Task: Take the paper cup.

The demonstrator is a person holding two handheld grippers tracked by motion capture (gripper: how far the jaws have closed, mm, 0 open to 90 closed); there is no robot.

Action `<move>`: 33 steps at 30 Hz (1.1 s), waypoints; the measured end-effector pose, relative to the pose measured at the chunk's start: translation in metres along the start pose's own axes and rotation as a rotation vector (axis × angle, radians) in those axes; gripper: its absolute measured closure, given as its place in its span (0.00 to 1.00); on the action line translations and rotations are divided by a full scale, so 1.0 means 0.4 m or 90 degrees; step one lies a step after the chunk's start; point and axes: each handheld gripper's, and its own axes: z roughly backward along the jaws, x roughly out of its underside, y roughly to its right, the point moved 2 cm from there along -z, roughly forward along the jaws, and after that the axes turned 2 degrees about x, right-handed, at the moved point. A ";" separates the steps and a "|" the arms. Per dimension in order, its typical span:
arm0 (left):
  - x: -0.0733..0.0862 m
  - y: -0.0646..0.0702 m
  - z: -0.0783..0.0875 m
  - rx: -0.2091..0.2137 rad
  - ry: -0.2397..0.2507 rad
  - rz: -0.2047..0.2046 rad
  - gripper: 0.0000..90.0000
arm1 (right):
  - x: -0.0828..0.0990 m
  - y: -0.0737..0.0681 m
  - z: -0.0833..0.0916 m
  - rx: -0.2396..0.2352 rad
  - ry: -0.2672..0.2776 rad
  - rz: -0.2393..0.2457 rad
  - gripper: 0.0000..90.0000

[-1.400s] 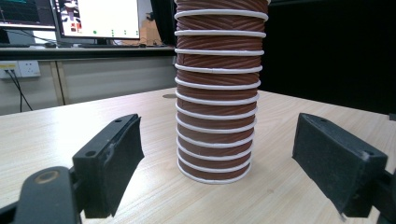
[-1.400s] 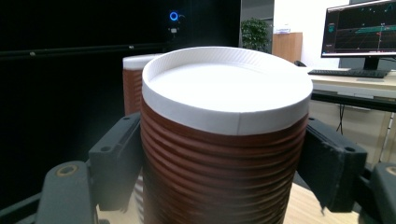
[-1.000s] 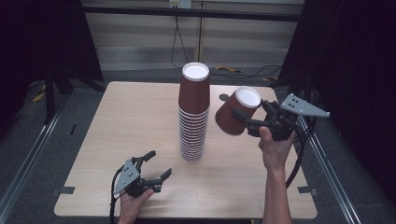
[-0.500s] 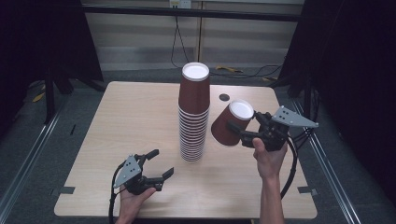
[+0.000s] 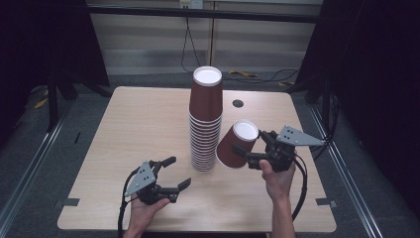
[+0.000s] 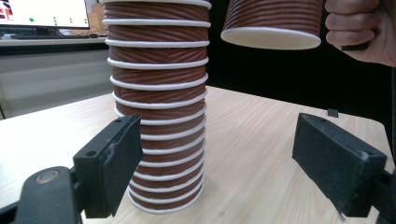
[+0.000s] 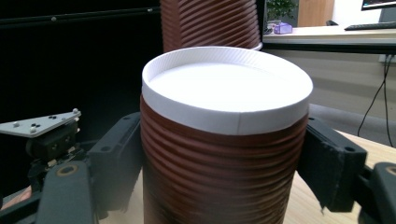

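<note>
Your right gripper [image 5: 246, 154] pinches a light, crushable paper cup [image 5: 236, 144], inverted & tilted, just right of the cup stack [image 5: 205, 121] mid-bench, so grip its ribbed wall gently; left gripper [image 5: 173, 172] is spread, empty, near the stack's base.

Stack of cups [image 5: 205, 121]: I log reddish-brown ribbed walls with white rims, white base uppermost. Single cup [image 5: 237, 144]: same brown ribbing, white base and rim (spiral ridges plain in the left gripper view). Table [image 5: 129, 129]: pale wood grain; both my grippers' jaws black, top plates grey.
</note>
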 end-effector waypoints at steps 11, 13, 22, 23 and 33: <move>-0.038 0.012 -0.010 0.025 0.024 -0.016 0.17 | 0.042 -0.037 -0.028 -0.034 -0.012 0.005 0.25; -0.042 0.015 -0.012 0.031 0.023 -0.018 0.17 | 0.050 -0.041 -0.034 -0.039 -0.017 0.004 0.25; -0.059 0.029 -0.028 0.055 0.040 -0.031 0.17 | 0.084 -0.055 -0.056 -0.059 -0.022 -0.006 0.25; -0.061 0.033 -0.031 0.056 0.039 -0.030 0.17 | 0.086 -0.057 -0.057 -0.059 -0.022 -0.008 0.25; -0.052 0.052 -0.060 0.091 0.031 -0.032 0.17 | 0.111 -0.080 -0.076 -0.090 -0.026 -0.012 0.25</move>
